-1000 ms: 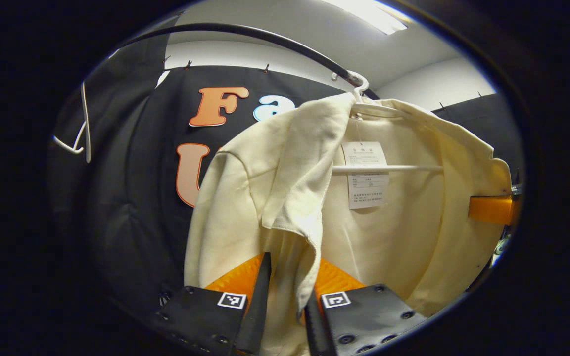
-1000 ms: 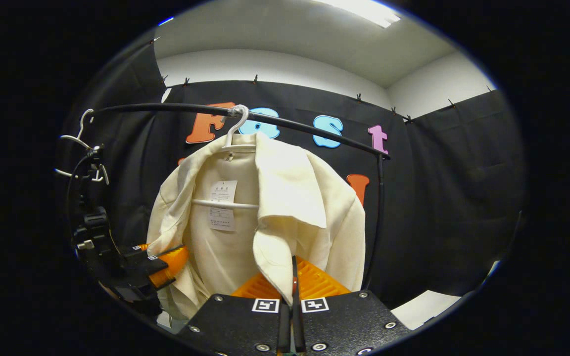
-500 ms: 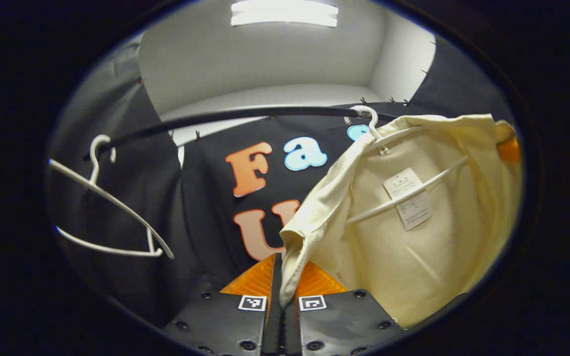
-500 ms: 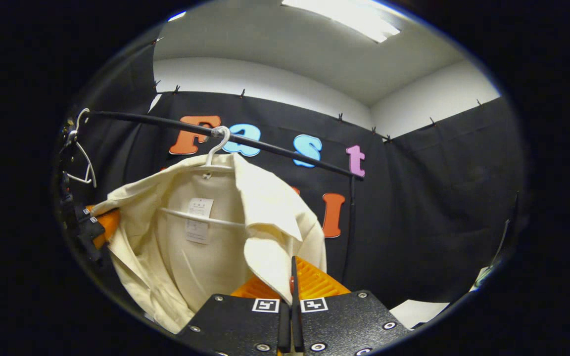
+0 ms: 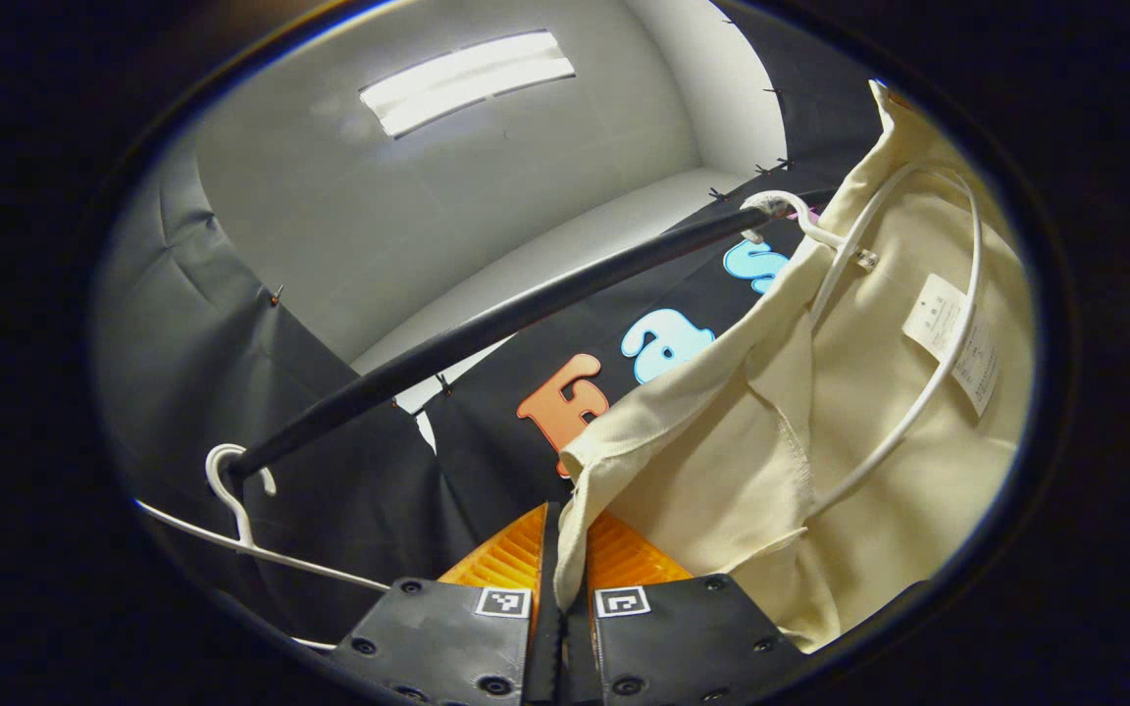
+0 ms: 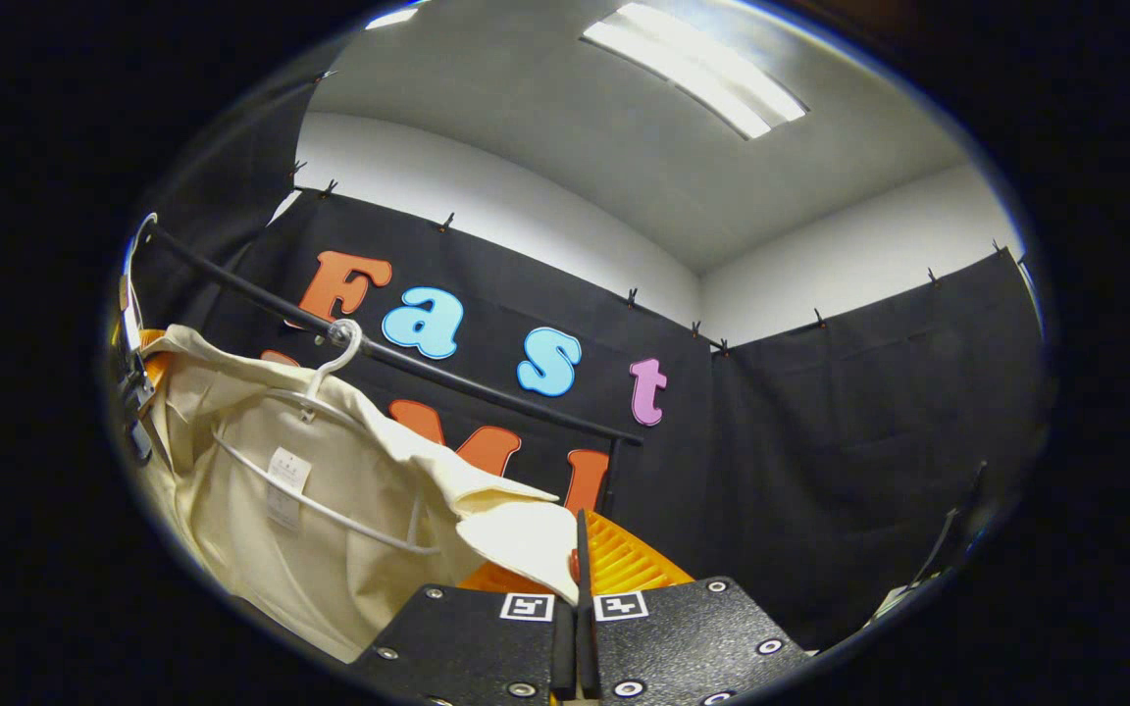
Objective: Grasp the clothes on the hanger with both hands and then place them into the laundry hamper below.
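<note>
Cream woven cloth is what we are dealing with: a light jacket (image 5: 849,412) that hangs on a white hanger (image 5: 903,324), whose hook sits over the black rail (image 5: 487,328). Taking the rail as our landmark, the garment hangs just below it, spread wide between our two grippers, with the hanger's bar running inside the open front and a paper tag (image 5: 957,338) lying against the inner back.

Our left gripper (image 5: 565,564) has its fingers closed on the edge of one front panel, the cloth coming up out of the narrow slot between them. Our right gripper (image 6: 577,574) pinches the other front edge (image 6: 516,534) the same way, fingers pressed together on the fold. In the right gripper view the jacket (image 6: 330,490) stretches away below the rail toward the far gripper (image 6: 138,387).

We judge the cloth soft, limp and light: it will sag and fold wherever we do not hold it, and it offers no stiffness to push against. It looks matte, so it should not slip easily, though a thin edge can creep out of a pinch under pull. The front edges near the collar are sensible holds, since spreading them opens the shoulders off the hanger. A second, bare hanger (image 5: 241,534) hangs farther along the rail. The hamper should lie below the rail, though we cannot see it.
</note>
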`<state>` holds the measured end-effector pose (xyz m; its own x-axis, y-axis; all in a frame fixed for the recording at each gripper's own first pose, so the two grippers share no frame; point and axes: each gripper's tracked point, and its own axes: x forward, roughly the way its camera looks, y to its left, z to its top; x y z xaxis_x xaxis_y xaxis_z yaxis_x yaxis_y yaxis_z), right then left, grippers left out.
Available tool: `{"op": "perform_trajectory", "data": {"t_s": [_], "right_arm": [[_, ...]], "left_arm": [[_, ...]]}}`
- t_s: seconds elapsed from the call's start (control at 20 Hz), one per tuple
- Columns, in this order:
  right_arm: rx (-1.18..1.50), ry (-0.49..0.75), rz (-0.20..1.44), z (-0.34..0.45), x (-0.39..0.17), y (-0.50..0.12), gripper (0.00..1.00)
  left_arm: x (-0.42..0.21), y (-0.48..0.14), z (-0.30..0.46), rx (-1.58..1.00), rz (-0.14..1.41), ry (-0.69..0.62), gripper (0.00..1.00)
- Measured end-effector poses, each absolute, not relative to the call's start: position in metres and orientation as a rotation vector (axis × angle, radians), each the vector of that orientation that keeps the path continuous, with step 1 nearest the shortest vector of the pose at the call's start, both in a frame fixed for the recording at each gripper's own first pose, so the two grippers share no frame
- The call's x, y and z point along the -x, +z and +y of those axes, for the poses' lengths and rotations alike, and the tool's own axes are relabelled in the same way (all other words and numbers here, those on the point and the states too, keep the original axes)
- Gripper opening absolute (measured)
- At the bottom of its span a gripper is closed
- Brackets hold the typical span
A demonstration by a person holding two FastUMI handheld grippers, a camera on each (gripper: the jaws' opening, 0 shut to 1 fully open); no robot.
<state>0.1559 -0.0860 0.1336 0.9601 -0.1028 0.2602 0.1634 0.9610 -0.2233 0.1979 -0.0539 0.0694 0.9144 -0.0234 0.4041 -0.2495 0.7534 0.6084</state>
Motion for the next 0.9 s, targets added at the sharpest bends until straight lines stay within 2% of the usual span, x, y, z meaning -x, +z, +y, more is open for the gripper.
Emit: {"op": "perform_trajectory", "data": {"t_s": [0.2,0.45,0.9], "right_arm": [[0.255,-0.125,-0.274,-0.093,-0.188,0.159,0.00],[0.252,-0.124,-0.278,-0.099,-0.229,0.158,0.00],[0.167,-0.060,-0.168,-0.091,-0.277,0.087,0.00]], "left_arm": [[-0.230,0.080,-0.057,-0.735,-0.430,0.123,0.10],[-0.260,0.086,-0.062,-0.820,-0.499,0.136,0.10],[-0.321,0.013,-0.066,-0.746,-0.322,0.036,0.10]]}}
